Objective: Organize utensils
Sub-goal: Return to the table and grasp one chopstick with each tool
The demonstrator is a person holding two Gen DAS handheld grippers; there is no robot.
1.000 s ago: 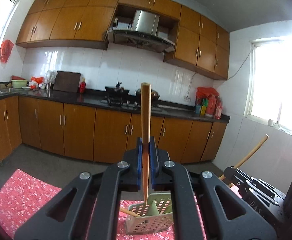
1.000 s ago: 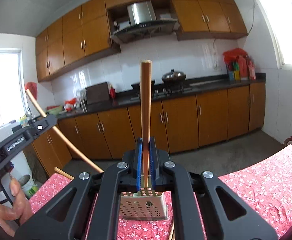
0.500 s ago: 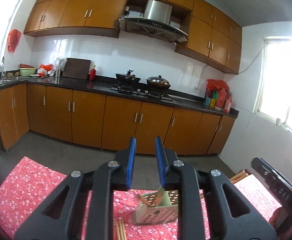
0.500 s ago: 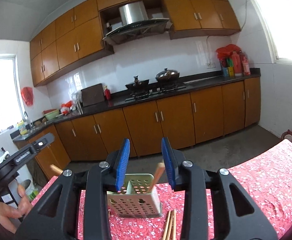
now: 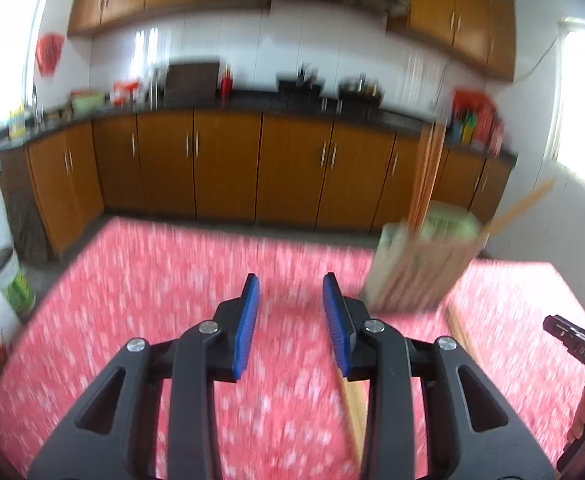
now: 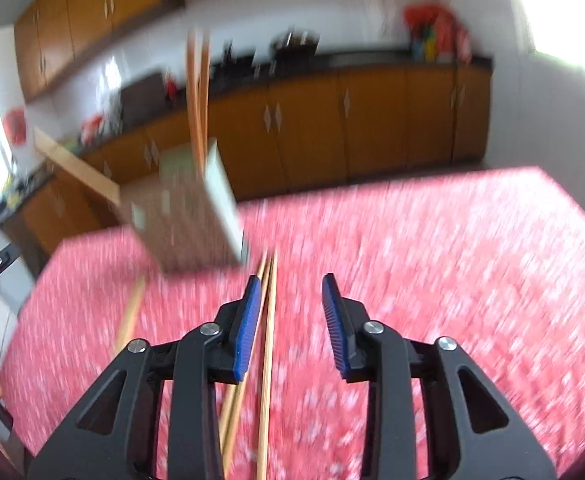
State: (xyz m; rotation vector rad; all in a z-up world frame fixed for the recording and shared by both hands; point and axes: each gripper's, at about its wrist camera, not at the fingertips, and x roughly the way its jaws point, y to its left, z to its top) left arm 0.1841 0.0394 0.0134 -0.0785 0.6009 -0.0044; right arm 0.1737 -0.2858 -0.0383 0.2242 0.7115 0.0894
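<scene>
A pale green perforated utensil holder stands on the red floral tablecloth, with several wooden chopsticks sticking up out of it; it shows blurred in the right wrist view too. My left gripper is open and empty, left of the holder, low over the cloth. A loose chopstick lies under its right finger. My right gripper is open and empty, right of the holder. Loose chopsticks lie on the cloth between its fingers, and another one lies further left.
The table's far edge faces a row of brown kitchen cabinets with a dark countertop. The other gripper's tip shows at the right edge of the left wrist view. Both views are motion-blurred.
Both grippers held a chopstick upright over the holder, then opened and dropped them in. Now both have tipped down and swung apart, low over the cloth, still open.
</scene>
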